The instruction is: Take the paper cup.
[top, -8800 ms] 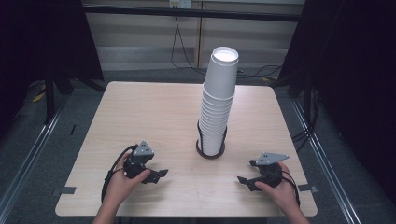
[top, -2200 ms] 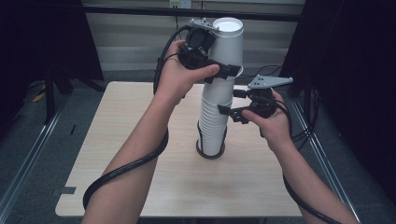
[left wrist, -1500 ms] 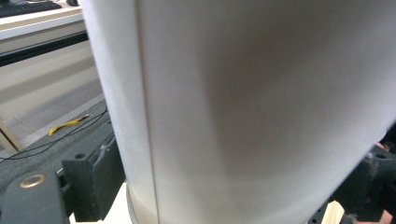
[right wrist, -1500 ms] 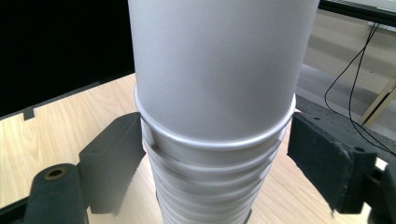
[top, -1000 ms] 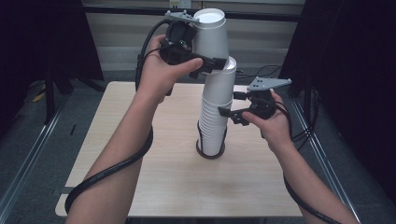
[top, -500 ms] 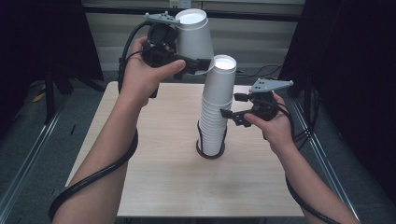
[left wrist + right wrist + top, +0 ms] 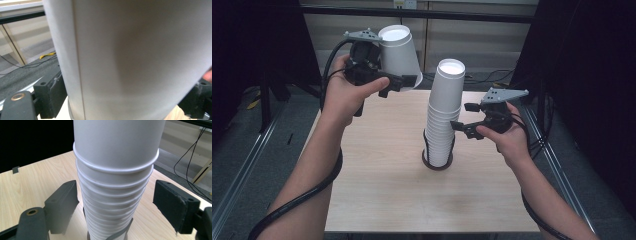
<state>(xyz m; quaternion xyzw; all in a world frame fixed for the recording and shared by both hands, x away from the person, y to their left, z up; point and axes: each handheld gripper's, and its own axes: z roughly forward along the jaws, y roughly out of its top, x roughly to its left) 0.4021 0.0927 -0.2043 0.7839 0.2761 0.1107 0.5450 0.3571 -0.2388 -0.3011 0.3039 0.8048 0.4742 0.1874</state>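
Left gripper (image 7: pixel 399 80) clamped on one white paper cup (image 7: pixel 399 50) (held tilted, above the table (image 7: pixel 377 165)), right gripper (image 7: pixel 462 117) jaws apart beside one cup stack (image 7: pixel 443 120) standing mid-table

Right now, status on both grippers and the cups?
Left gripper shut on single white paper cup, lifted clear. Right gripper open, jaws either side of tall white cup stack, not clamping. Wooden table unobstructed.

So we count one tall stack of white paper cups (image 7: pixel 443 117) in one dark round holder (image 7: pixel 437 163), too many nested rims to count exactly, plus one single white paper cup (image 7: pixel 399 50), two black claws, and one light wooden counter (image 7: pixel 377 190).
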